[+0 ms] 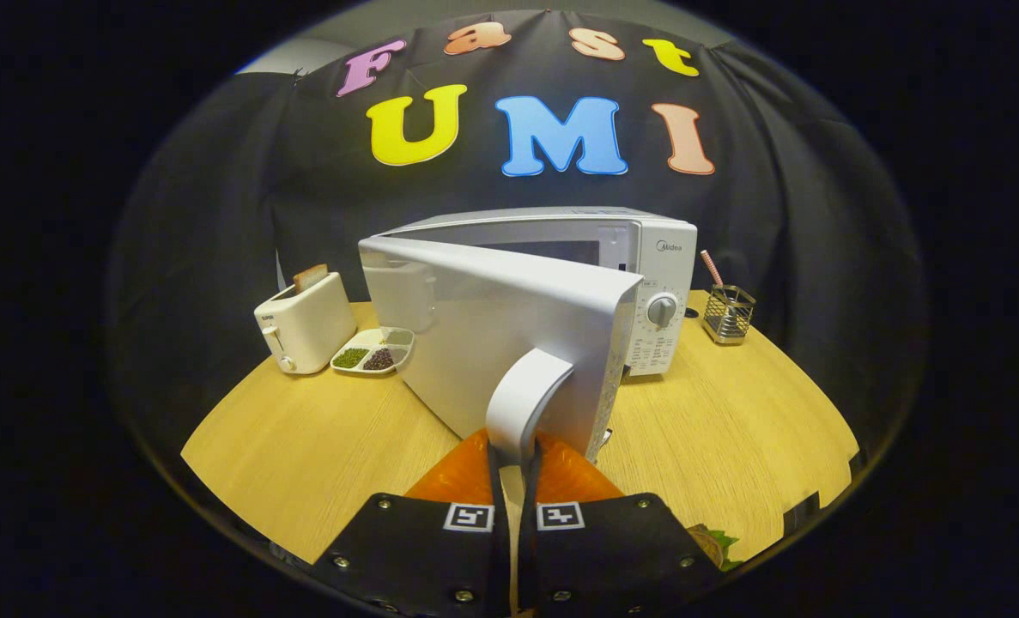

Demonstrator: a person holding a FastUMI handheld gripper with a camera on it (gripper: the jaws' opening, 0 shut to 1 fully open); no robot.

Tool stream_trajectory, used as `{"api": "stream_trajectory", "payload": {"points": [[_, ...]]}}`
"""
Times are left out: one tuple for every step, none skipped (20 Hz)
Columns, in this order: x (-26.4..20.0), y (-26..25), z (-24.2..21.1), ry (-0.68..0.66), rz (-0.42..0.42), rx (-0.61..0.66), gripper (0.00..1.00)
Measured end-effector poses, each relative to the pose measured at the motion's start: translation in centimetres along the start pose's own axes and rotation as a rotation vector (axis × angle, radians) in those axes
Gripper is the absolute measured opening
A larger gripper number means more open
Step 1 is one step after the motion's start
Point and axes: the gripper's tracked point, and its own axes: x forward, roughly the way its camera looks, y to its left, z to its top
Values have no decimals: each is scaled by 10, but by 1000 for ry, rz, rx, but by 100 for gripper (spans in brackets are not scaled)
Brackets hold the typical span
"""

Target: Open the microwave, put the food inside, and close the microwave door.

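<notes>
- Gripper view: the gripper (513,468) is pinching the door handle (526,399) of the microwave (561,300), both fingers (475,472) pressing on the handle's lower end.
- The door (492,330) is standing partly open, swinging out toward the camera from its hinge on the toaster side, while the dial (662,310) and the front panel are showing beyond it.
- The food (715,545), something leafy as far as I can tell, is lying on the wooden table (303,438) just beside the fingers, still outside the oven.
- A toaster (305,322) and a divided dish (373,350) are sitting beside the microwave; a wire holder (728,313) is standing on the far side.
- Judged from this, opening is under way; loading the food and shutting the door are left.
</notes>
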Motion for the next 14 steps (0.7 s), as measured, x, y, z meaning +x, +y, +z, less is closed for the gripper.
{"api": "stream_trajectory", "payload": {"points": [[-4, 7, -3, -5, 1, 0, 4], [-8, 14, -4, -16, 6, -2, 4], [-12, 22, -8, -26, 11, -10, 4], [-15, 30, -9, -35, 18, -19, 4], [-18, 38, -13, -37, 27, -26, 4], [-21, 46, -15, -40, 39, -28, 4], [-25, 55, -18, -41, 56, -31, 4], [-28, 65, -19, -44, 75, -35, 5], [-32, 74, -23, -46, 91, -39, 4], [-34, 81, -24, -46, 103, -45, 6], [-35, 89, -26, -46, 112, -54, 6], [-38, 96, -27, -44, 124, -62, 6], [-39, 106, -29, -41, 141, -75, 6], [-41, 112, -31, -37, 143, -96, 6]]}}
